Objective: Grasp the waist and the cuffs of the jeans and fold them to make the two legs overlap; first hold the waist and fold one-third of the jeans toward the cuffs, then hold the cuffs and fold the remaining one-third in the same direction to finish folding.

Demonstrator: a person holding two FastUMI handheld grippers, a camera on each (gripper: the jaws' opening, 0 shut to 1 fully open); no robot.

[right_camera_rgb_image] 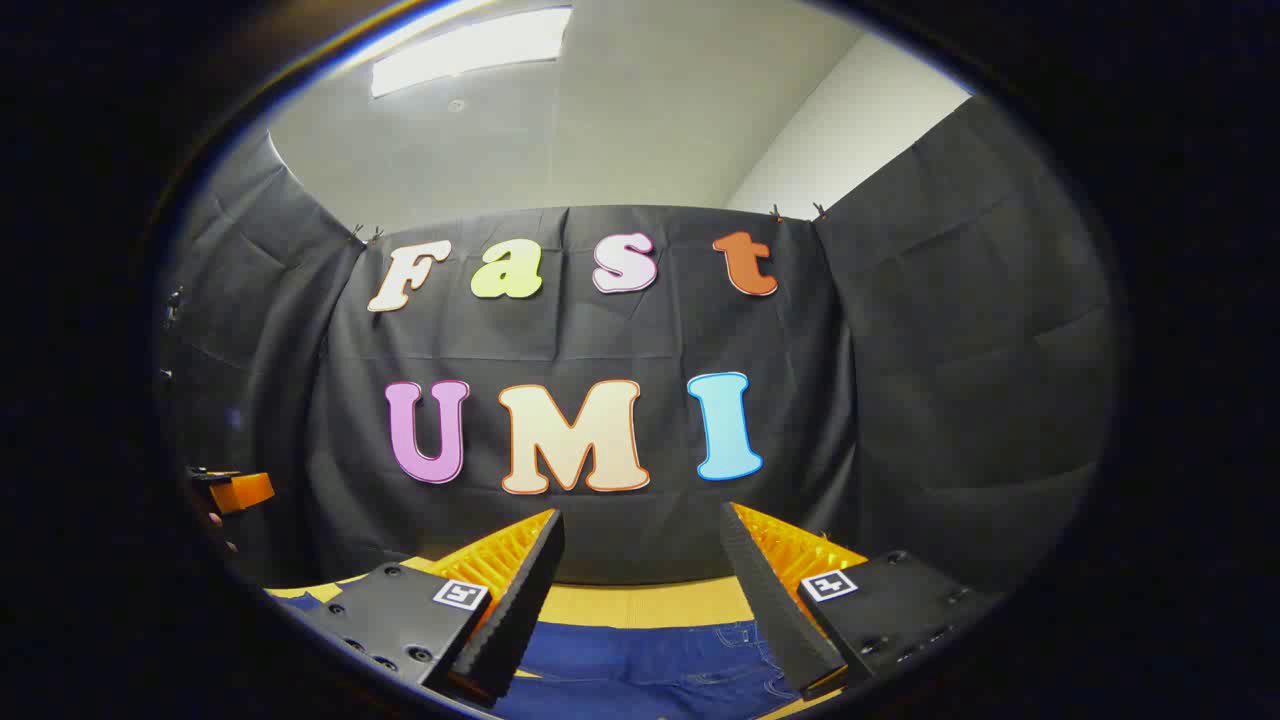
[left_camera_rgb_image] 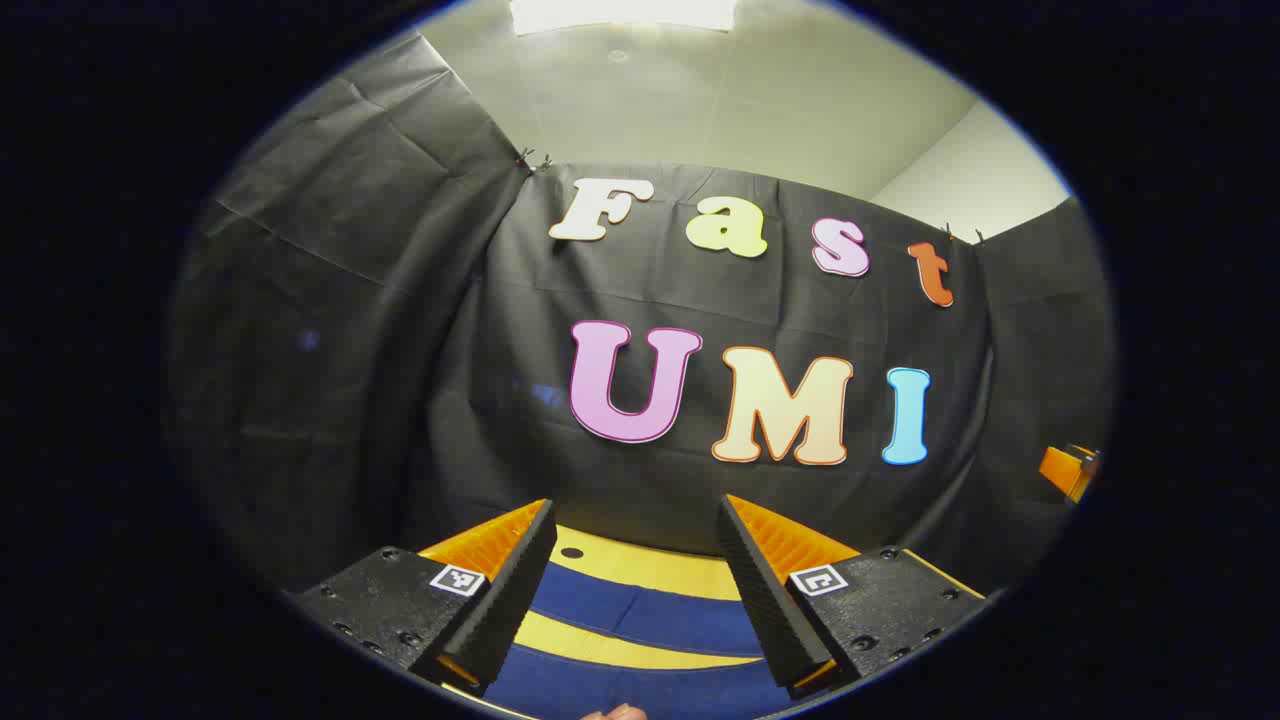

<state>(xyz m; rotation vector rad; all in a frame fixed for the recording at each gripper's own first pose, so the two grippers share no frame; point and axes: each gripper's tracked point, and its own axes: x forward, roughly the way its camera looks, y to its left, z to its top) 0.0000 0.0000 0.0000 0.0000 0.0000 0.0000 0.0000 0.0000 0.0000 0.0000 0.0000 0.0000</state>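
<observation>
Hovering with both grippers above the jeans, nothing grasped.

In the left gripper view, the left gripper [left_camera_rgb_image: 635,600] holds its fingers spread and empty over the jeans [left_camera_rgb_image: 640,615], whose two legs lie apart on the yellow table [left_camera_rgb_image: 640,560], probably poised for a first grasp. In the right gripper view, the right gripper [right_camera_rgb_image: 640,600] gapes likewise above stitched denim, maybe the waist; cuffs are cut off.

black screw-studded gripper bodies, square black-and-white markers, ribbed orange-backed fingers [left_camera_rgb_image: 510,585] with dark ridged pads
</observation>
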